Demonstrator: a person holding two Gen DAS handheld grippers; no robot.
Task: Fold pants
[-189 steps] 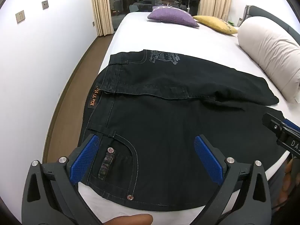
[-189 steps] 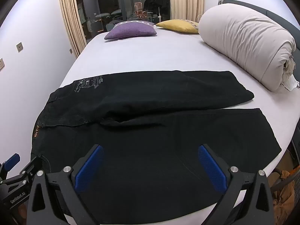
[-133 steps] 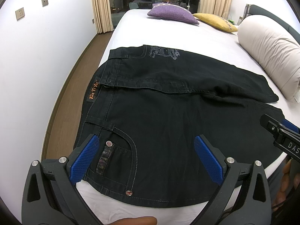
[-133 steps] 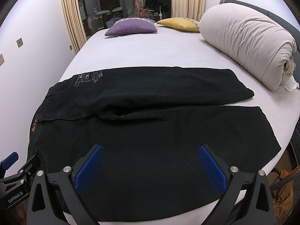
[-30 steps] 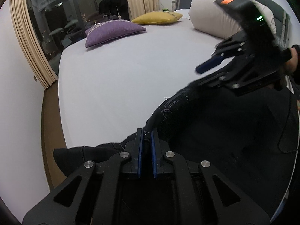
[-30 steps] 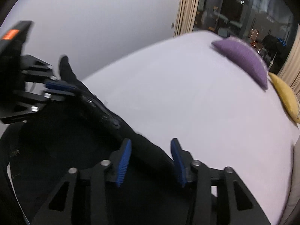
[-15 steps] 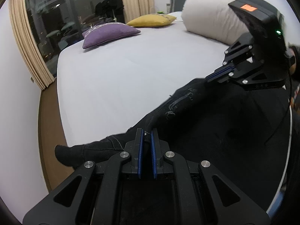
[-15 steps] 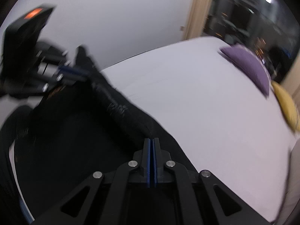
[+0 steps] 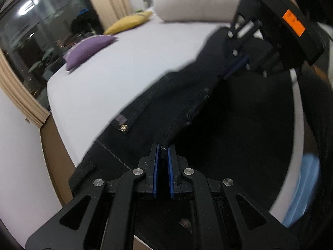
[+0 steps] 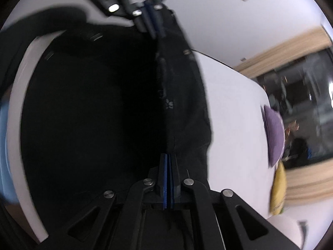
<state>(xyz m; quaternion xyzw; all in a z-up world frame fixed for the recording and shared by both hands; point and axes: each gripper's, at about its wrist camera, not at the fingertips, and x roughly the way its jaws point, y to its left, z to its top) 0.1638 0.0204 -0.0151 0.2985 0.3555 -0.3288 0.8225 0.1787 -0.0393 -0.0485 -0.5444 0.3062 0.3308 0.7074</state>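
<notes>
The black pants (image 9: pixel 229 125) lie over the near side of the white bed (image 9: pixel 104 73), and one edge is stretched between both grippers. My left gripper (image 9: pixel 162 152) is shut on that edge near a seam with a metal rivet. Further along the same edge, at the upper right, my right gripper (image 9: pixel 236 65) also grips the cloth. In the right wrist view my right gripper (image 10: pixel 168 156) is shut on the dark fabric (image 10: pixel 183 104). The left gripper (image 10: pixel 153 27) pinches the far end at the top. Motion blur hides how the legs lie.
A purple cushion (image 9: pixel 89 48) and a yellow cushion (image 9: pixel 129 21) lie at the far end of the bed. A rolled cream duvet (image 9: pixel 197 0) lies along the right side. Brown floor (image 9: pixel 56 145) and a white wall border the bed's left edge. Curtains and a dark window stand behind.
The right gripper's jaws closed on the pants edge. Both grippers then swung sideways and rolled, carrying the edge with them, and the cloth now runs taut between them.
</notes>
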